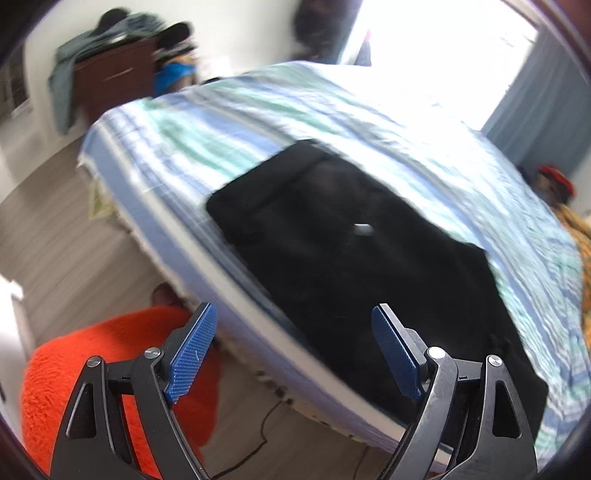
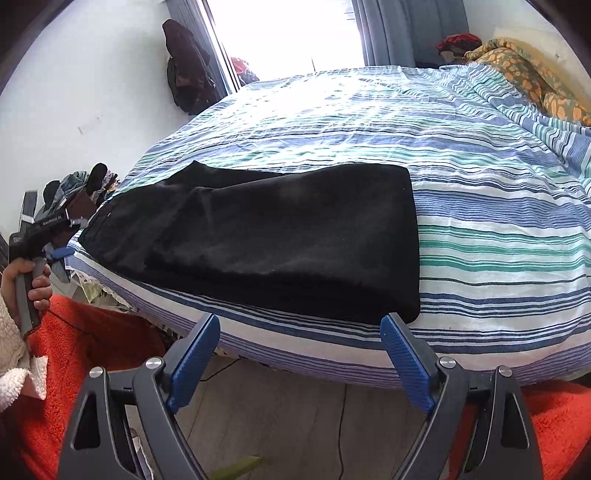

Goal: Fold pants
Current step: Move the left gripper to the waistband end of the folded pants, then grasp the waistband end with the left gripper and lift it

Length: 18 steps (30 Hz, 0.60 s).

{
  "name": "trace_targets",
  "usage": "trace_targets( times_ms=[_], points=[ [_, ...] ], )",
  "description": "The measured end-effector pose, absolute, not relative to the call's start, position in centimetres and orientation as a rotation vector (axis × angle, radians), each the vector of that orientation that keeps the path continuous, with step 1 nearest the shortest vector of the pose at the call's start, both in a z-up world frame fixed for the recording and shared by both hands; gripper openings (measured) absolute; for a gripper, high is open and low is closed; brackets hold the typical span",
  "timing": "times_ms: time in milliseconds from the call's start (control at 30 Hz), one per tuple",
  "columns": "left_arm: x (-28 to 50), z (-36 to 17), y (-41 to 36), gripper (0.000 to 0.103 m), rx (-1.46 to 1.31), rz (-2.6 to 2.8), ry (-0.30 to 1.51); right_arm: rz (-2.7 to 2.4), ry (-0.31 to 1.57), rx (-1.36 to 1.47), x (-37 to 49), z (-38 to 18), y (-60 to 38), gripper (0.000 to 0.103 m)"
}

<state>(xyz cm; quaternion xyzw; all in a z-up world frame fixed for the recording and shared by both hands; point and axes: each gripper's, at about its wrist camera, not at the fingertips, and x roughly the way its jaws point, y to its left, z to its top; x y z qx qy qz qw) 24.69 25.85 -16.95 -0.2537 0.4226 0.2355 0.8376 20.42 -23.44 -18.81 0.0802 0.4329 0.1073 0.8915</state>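
Window (image 2: pixel 284 33) glare blown out; left wrist view motion-blurred; fisheye edges warped.

White walls (image 2: pixel 92 92), bright curtained window (image 2: pixel 284 33), wood-look floor (image 2: pixel 280 417), striped bed (image 2: pixel 498 236), brown dresser (image 1: pixel 114 74).

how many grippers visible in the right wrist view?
2. The right gripper fills the bottom foreground, jaws open and empty, short of the black pants. The left gripper is at the far left edge, held in a hand; its jaws are mostly hidden there.
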Motion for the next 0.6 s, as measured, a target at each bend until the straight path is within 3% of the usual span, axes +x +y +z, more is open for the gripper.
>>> trace_targets(
  times_ms=[167,300,333,467,600],
  points=[
    [26.4,-18.2,25.6,0.080,-0.460,0.496,0.934,0.235,0.915,0.146,20.6,-19.0,-22.7,0.088],
    [28.2,-17.6,23.7,0.053,-0.319,0.445,0.906,0.246,0.923,0.107,20.5,-19.1,-21.8,0.088],
    [28.7,-17.5,23.7,0.053,-0.279,0.426,0.904,0.248,0.926,0.093,20.4,-19.2,-21.5,0.088],
    [29.2,-17.3,24.0,0.053,-0.248,0.405,0.910,0.255,0.937,0.042,20.3,-19.4,-20.6,0.088],
    [26.4,-15.9,26.5,0.080,-0.440,0.414,0.820,0.260,0.938,0.014,19.9,-19.4,-20.1,0.088]
  ],
)
